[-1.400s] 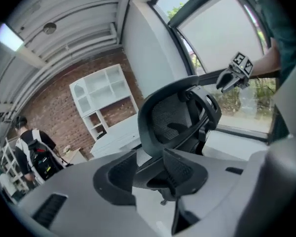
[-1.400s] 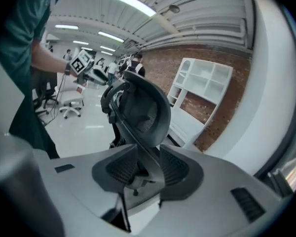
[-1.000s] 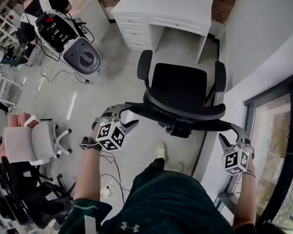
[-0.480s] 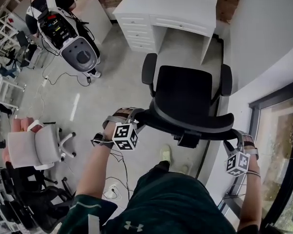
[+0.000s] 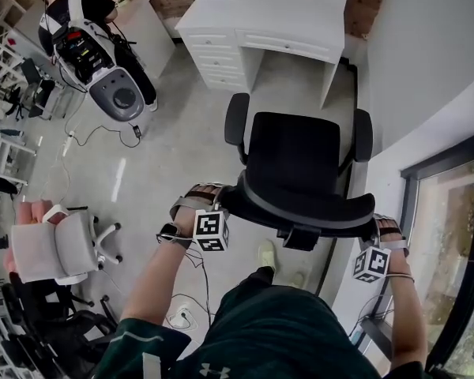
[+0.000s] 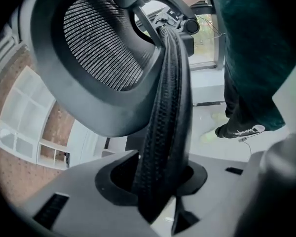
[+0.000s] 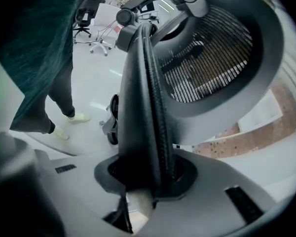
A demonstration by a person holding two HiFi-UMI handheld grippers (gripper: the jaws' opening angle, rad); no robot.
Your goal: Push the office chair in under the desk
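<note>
A black office chair (image 5: 294, 152) stands on the grey floor and faces the white desk (image 5: 272, 10), with a stretch of floor between them. Its mesh backrest (image 5: 300, 205) is nearest me. My left gripper (image 5: 219, 201) is at the backrest's left end. In the left gripper view the ribbed rim (image 6: 165, 107) fills the gap of that gripper (image 6: 158, 179), whose jaws have just been closing. My right gripper (image 5: 373, 226) is at the backrest's right end. Its jaws (image 7: 148, 174) have also just been closing, and they pinch the rim (image 7: 145, 107).
A person beside a grey-and-white machine (image 5: 103, 69) stands at the far left, with cables (image 5: 103, 129) on the floor nearby. A white chair (image 5: 59, 243) and dark chairs (image 5: 31, 330) are at the left. A wall and a glass door (image 5: 450, 235) run along the right.
Both grippers were open beside the backrest's ends. They have since come down and closed onto its rim. The chair looks slightly closer to the desk.
</note>
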